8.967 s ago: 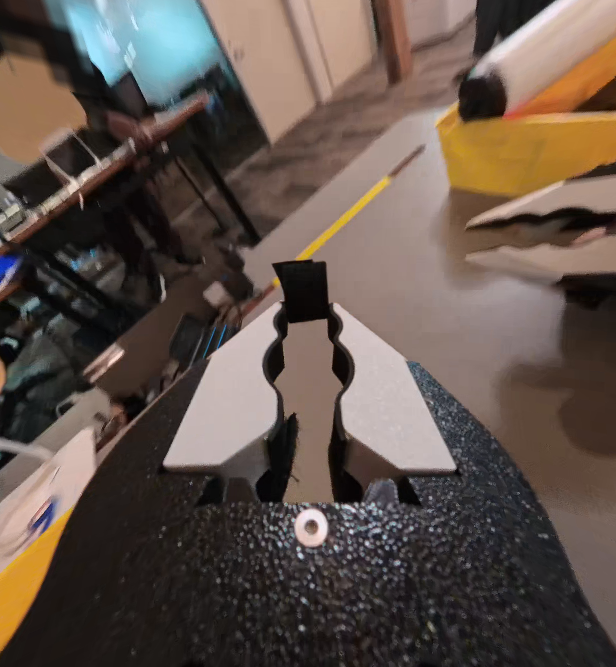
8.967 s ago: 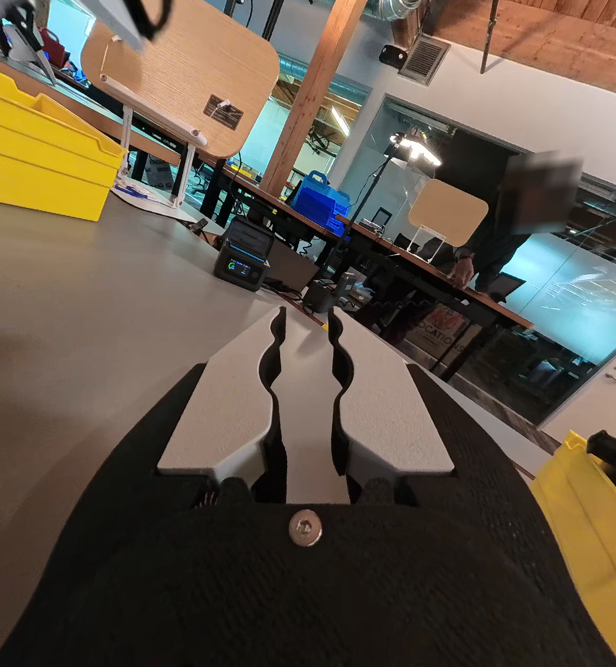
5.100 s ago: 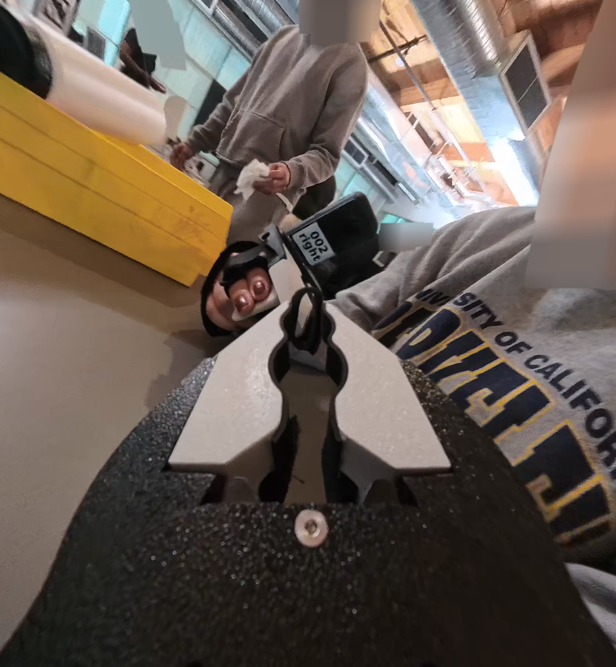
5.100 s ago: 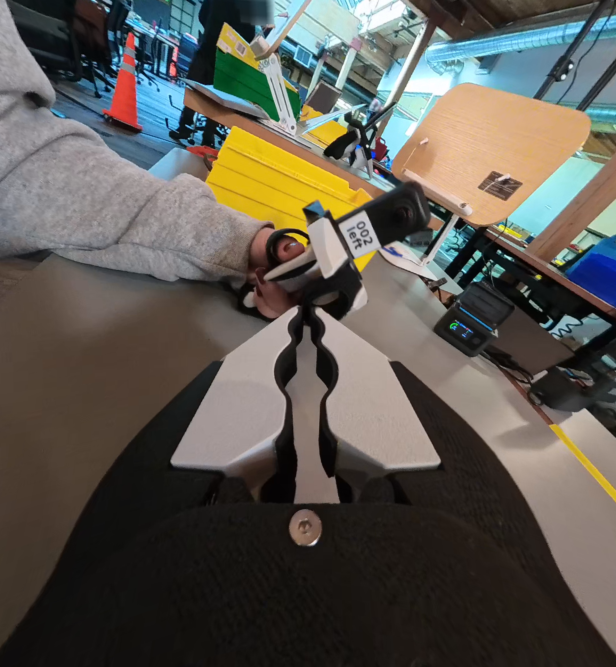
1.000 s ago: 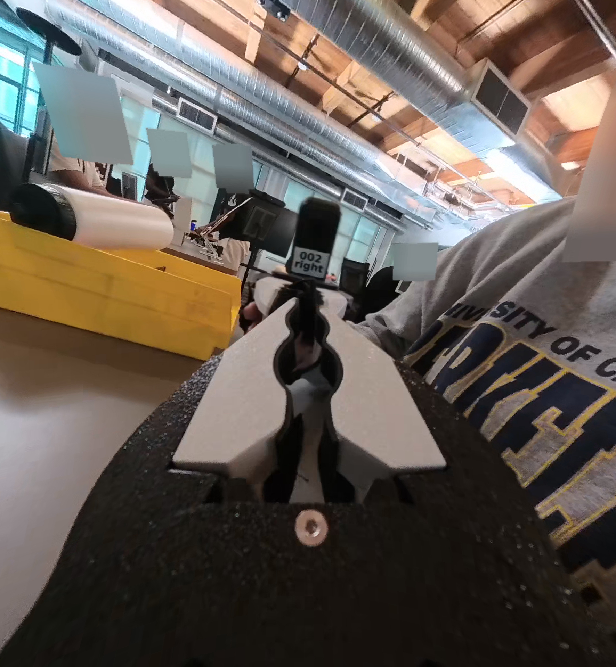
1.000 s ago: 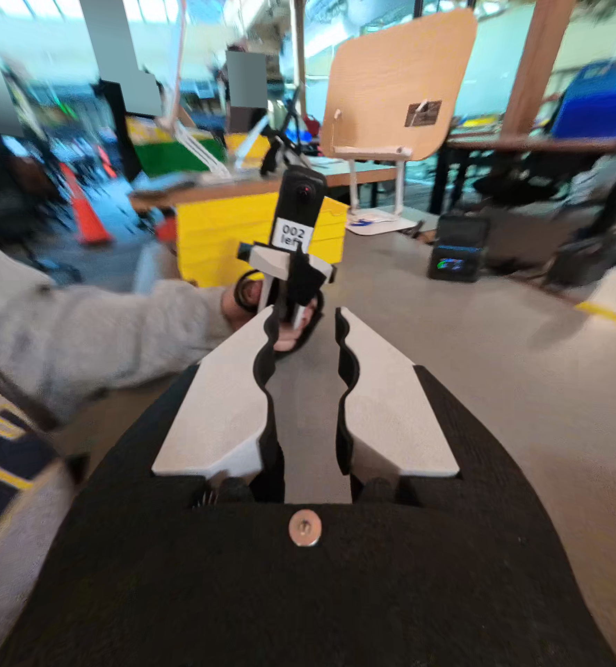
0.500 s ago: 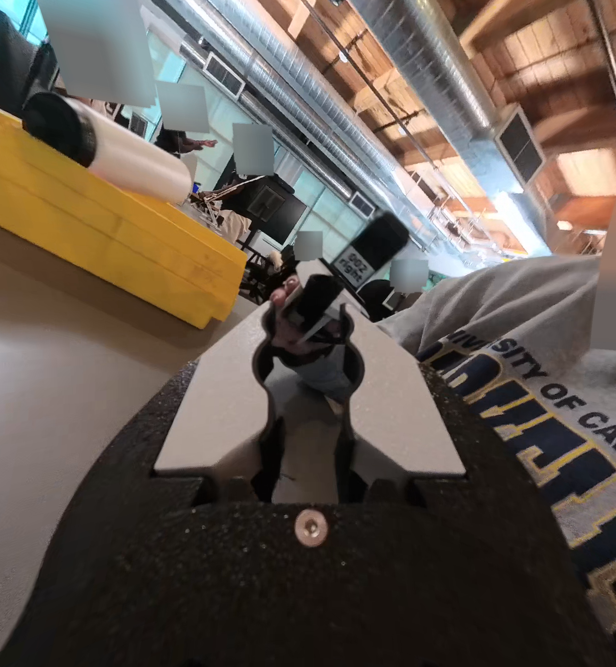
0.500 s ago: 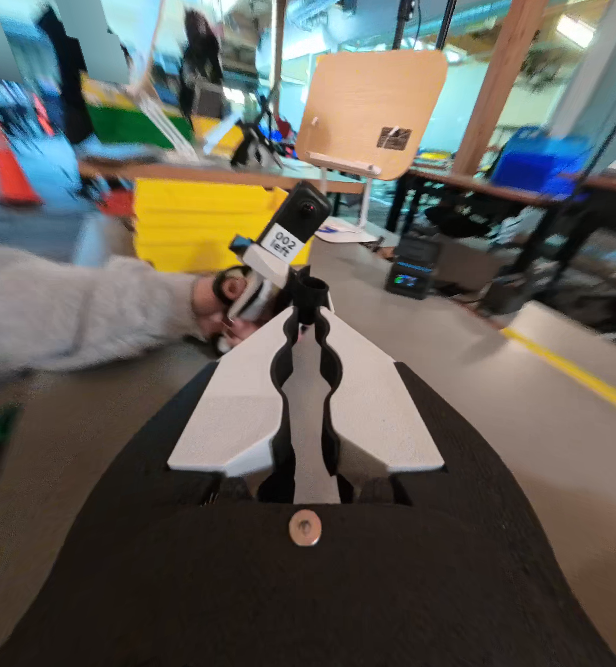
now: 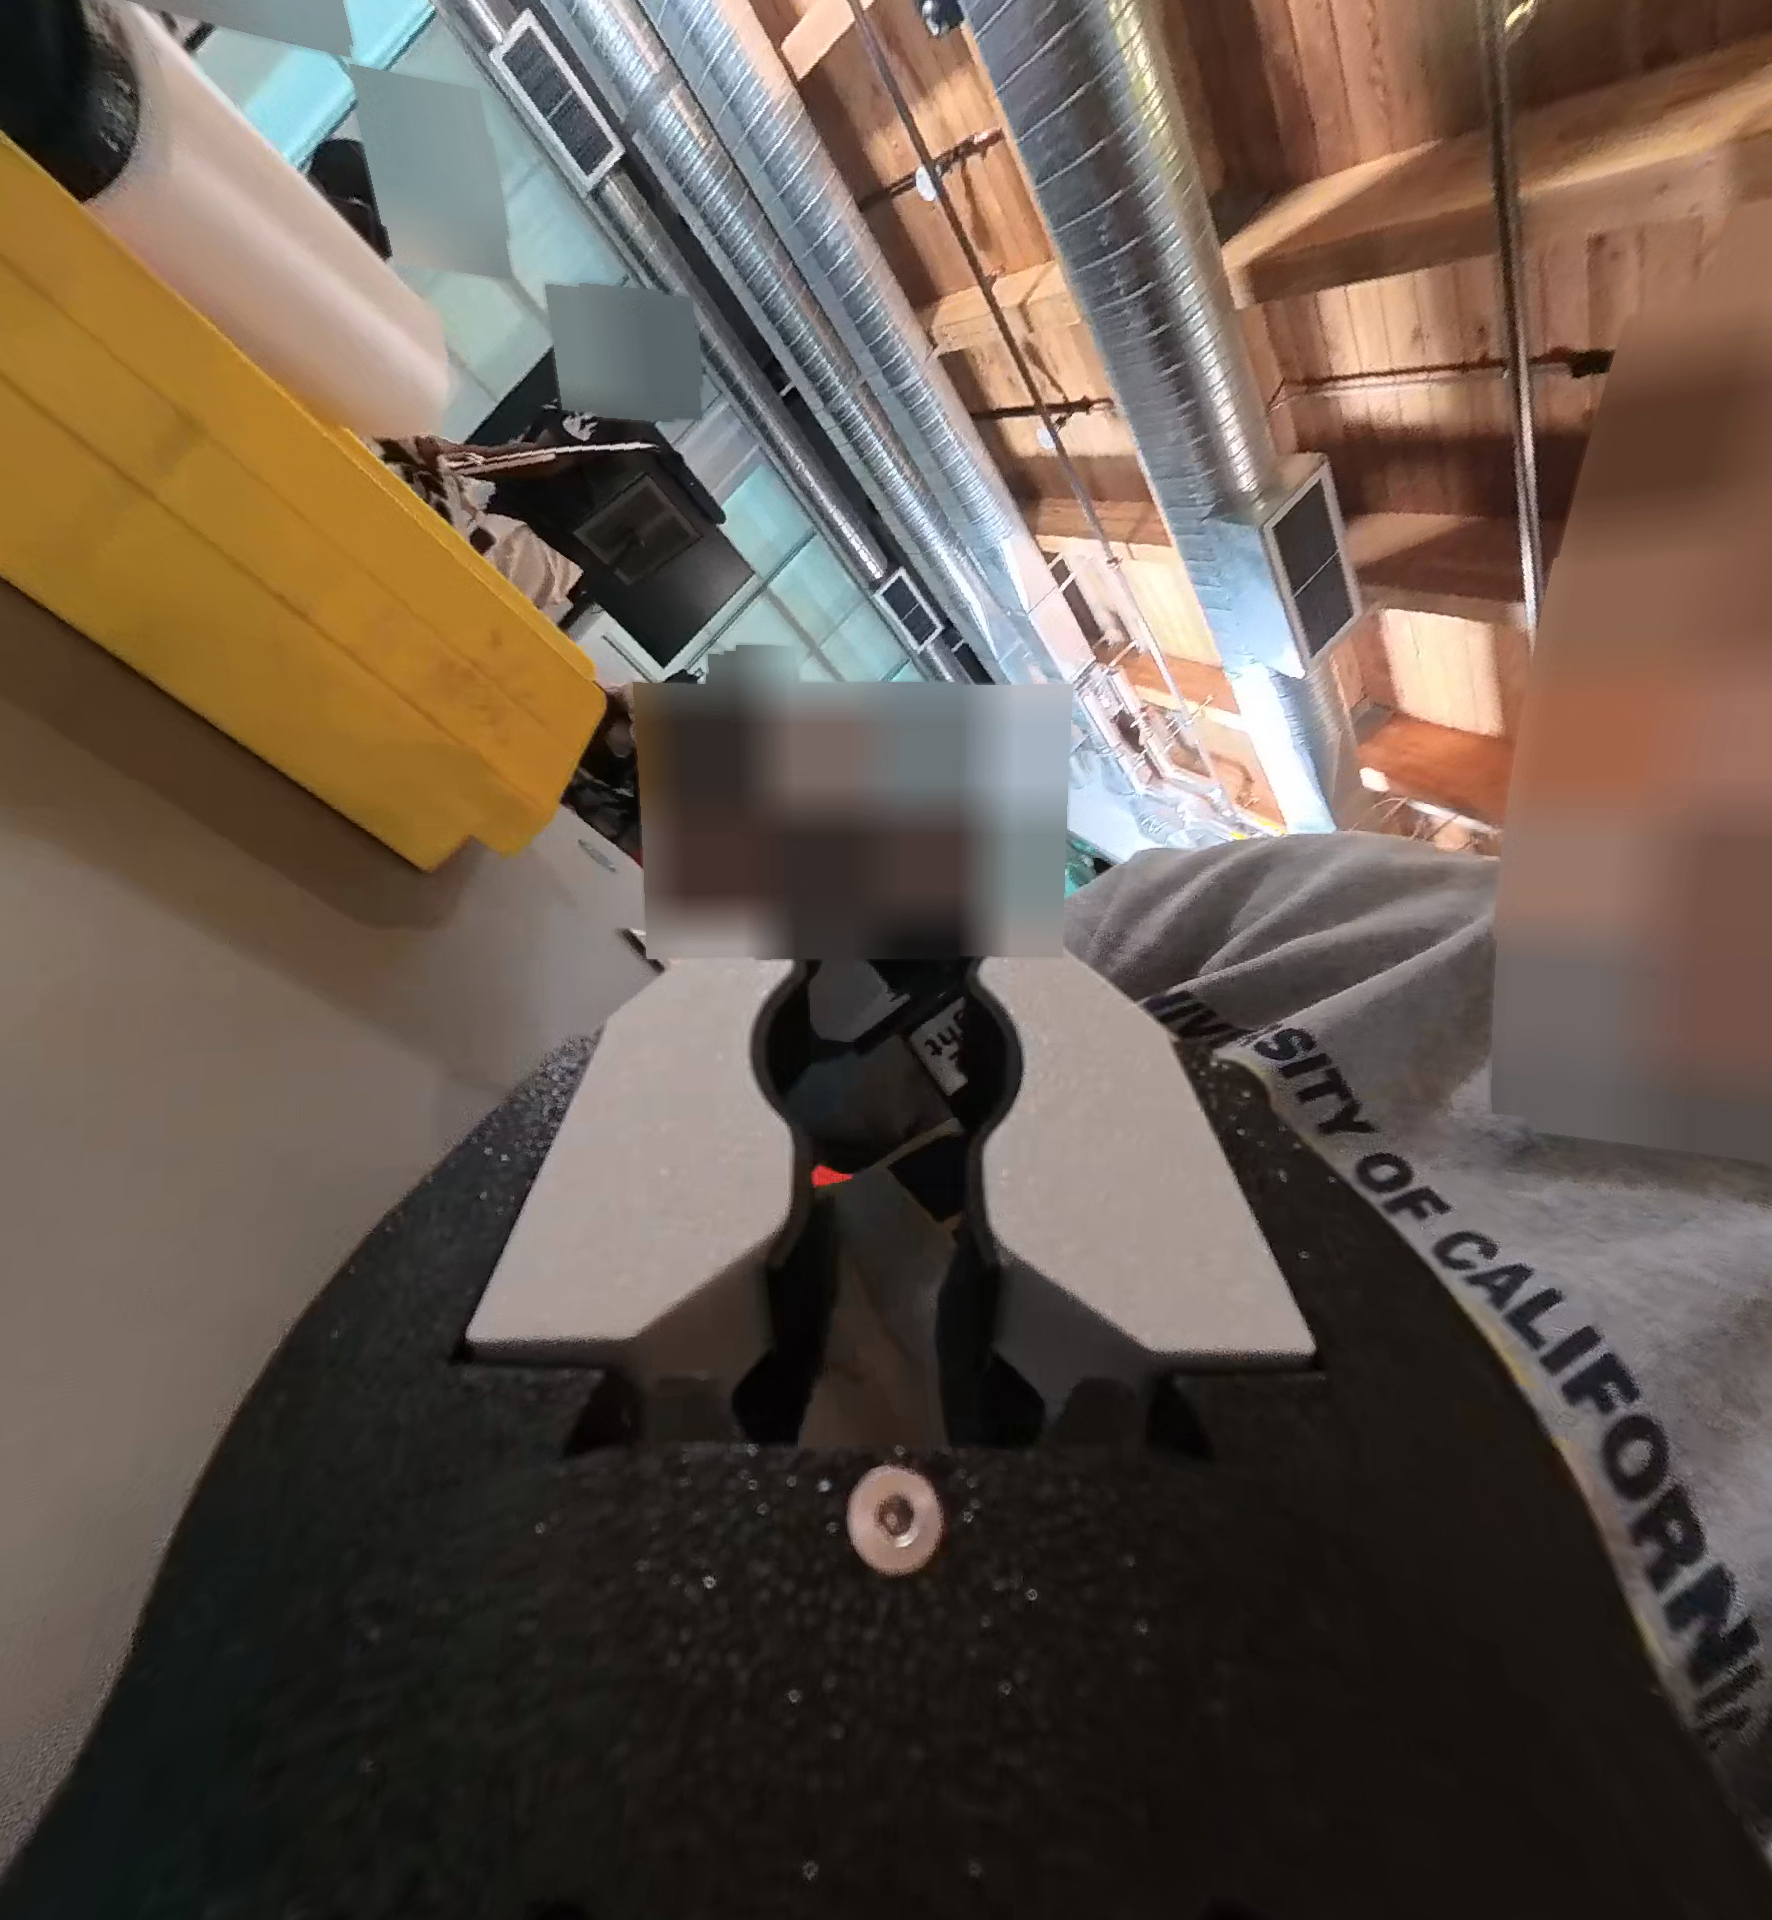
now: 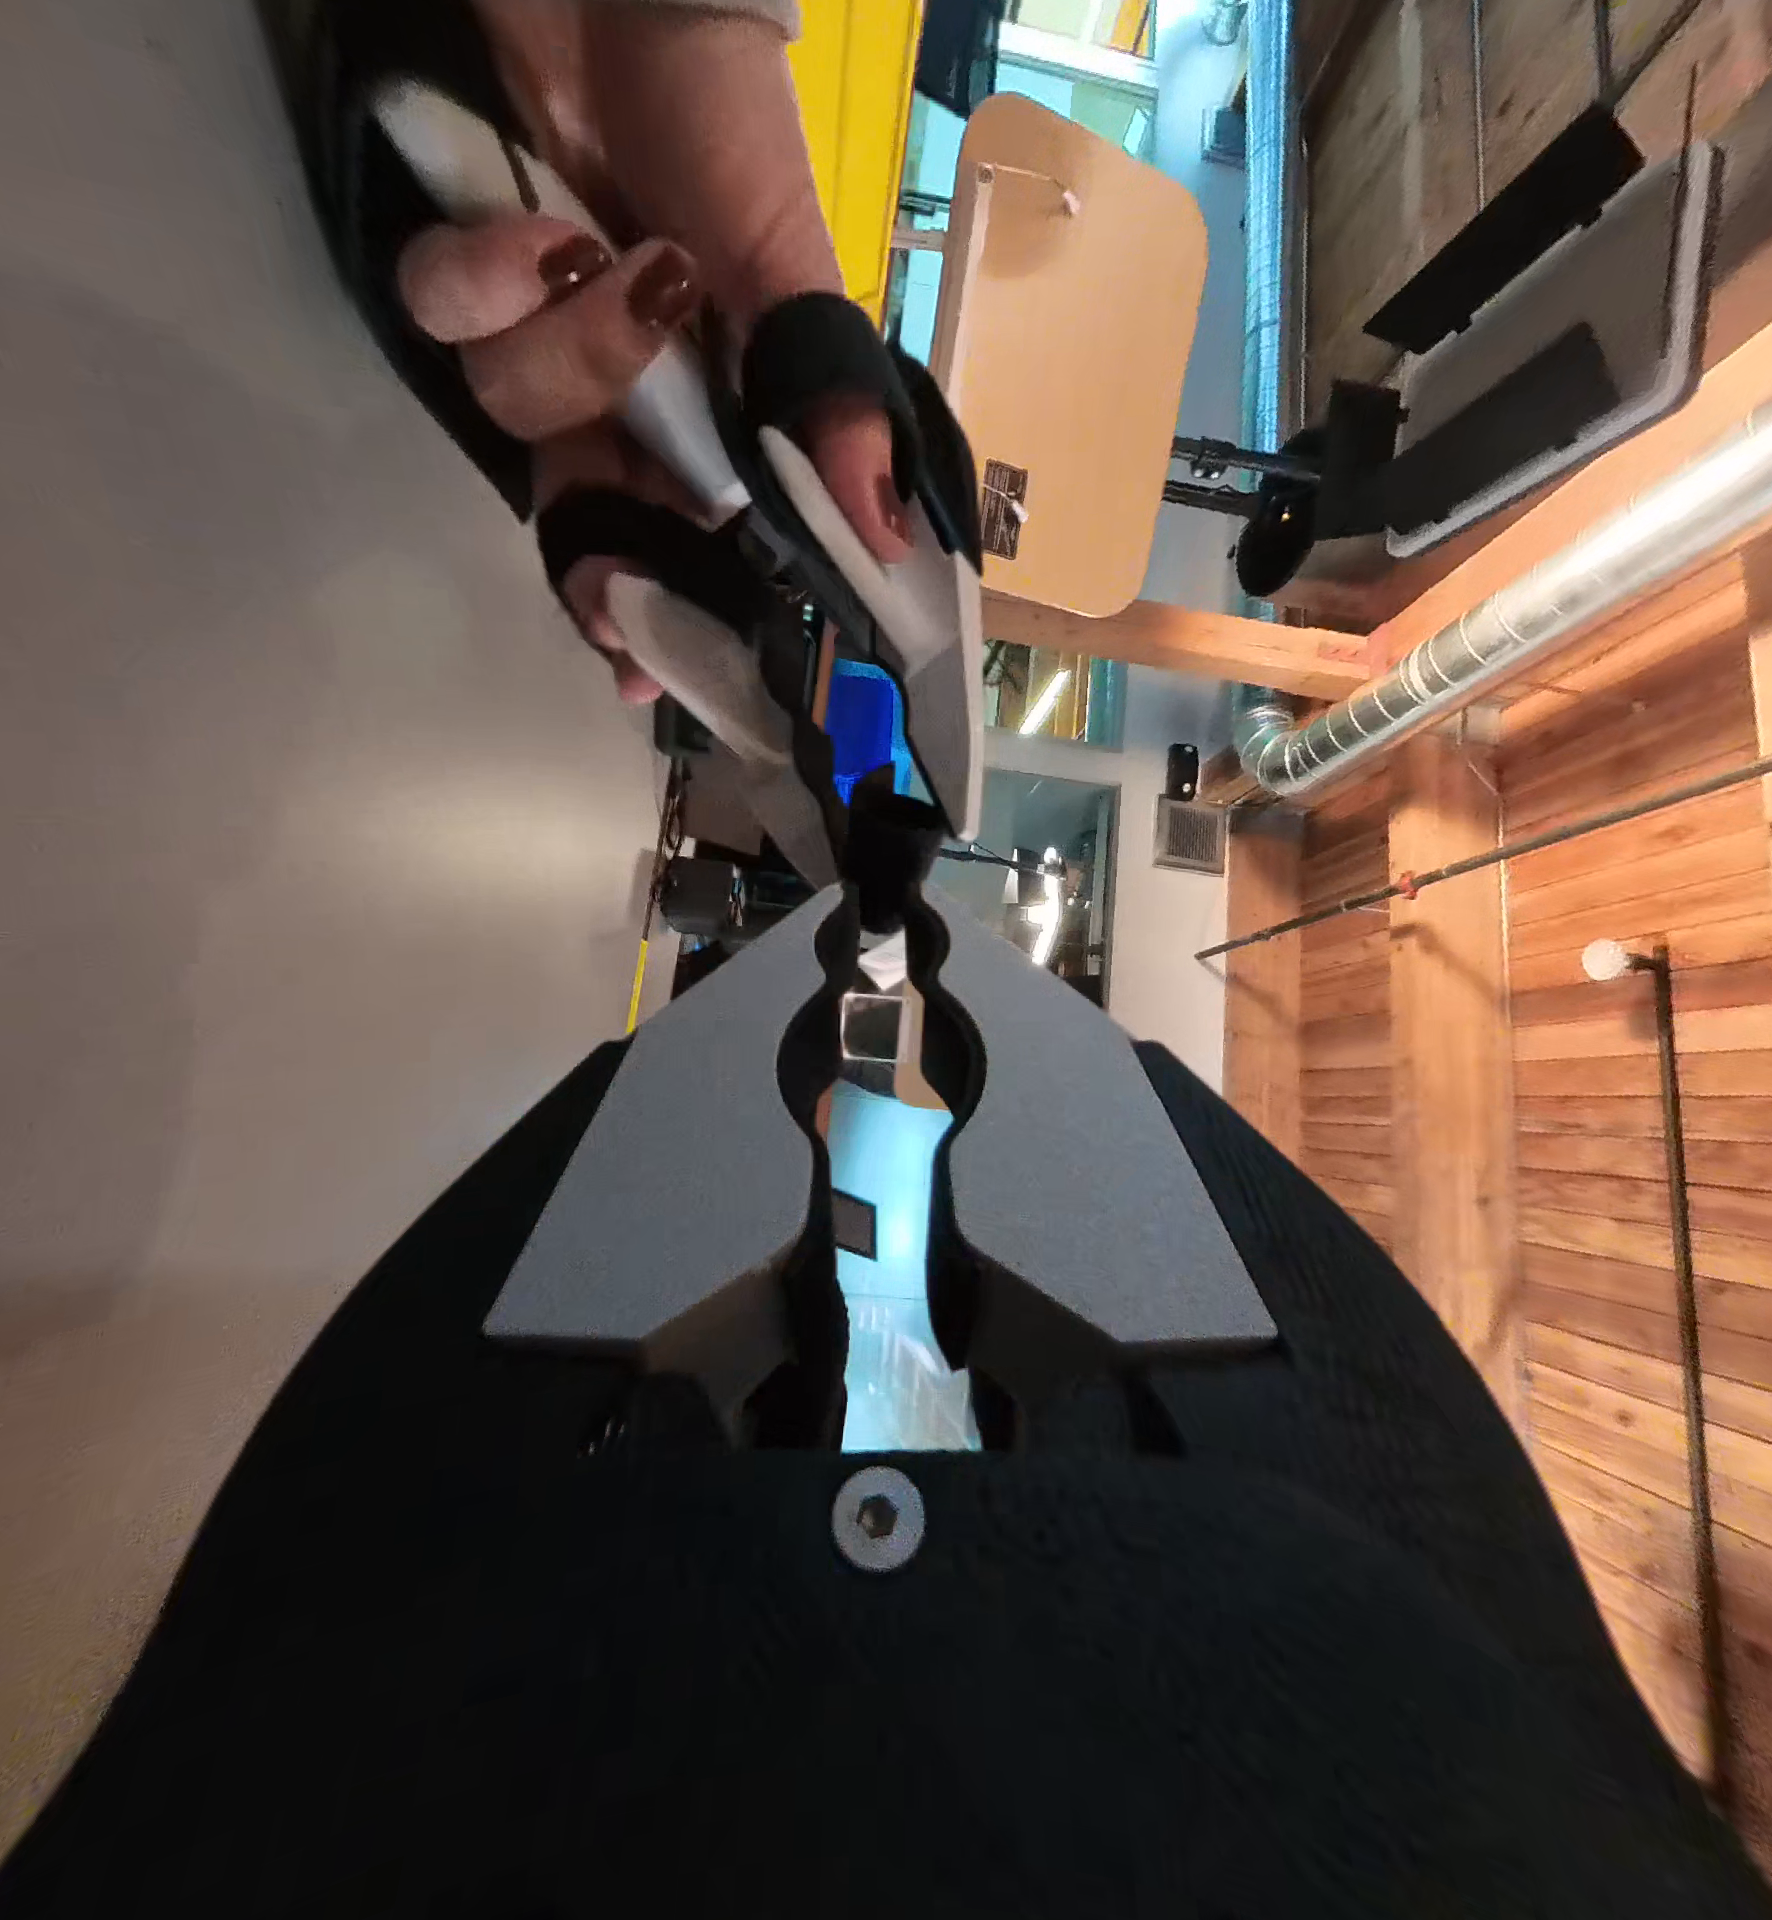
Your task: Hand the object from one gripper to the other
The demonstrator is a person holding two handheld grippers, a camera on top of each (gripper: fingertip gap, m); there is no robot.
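The two grippers meet tip to tip in the air over the grey tabletop (image 10: 134, 727). The right gripper (image 10: 884, 906) is clenched on the black piece (image 10: 890, 857), a small dark thing pinched at the very ends of its fingers and sticking out past them. The right wrist view is rolled on its side, so the tabletop runs up its left edge.

Facing it is the left gripper (image 10: 892, 795), held by a hand (image 10: 653, 312) with dark straps over the fingers. Its jaws stand released and well apart, one tip on each side of the free end of the black piece. I cannot tell whether either tip touches it. From the left wrist view the same spread shows plainly: the two grey fingers (image 9: 674, 1143) have a wide gap between them. Their tips and whatever lies just past them are covered by a blurred patch, so the piece itself cannot be made out there.

A yellow bin (image 9: 238, 520) sits on the tabletop with a white roll (image 9: 269, 239) lying in it. A grey sweatshirt (image 9: 1381, 1039) fills the right side.
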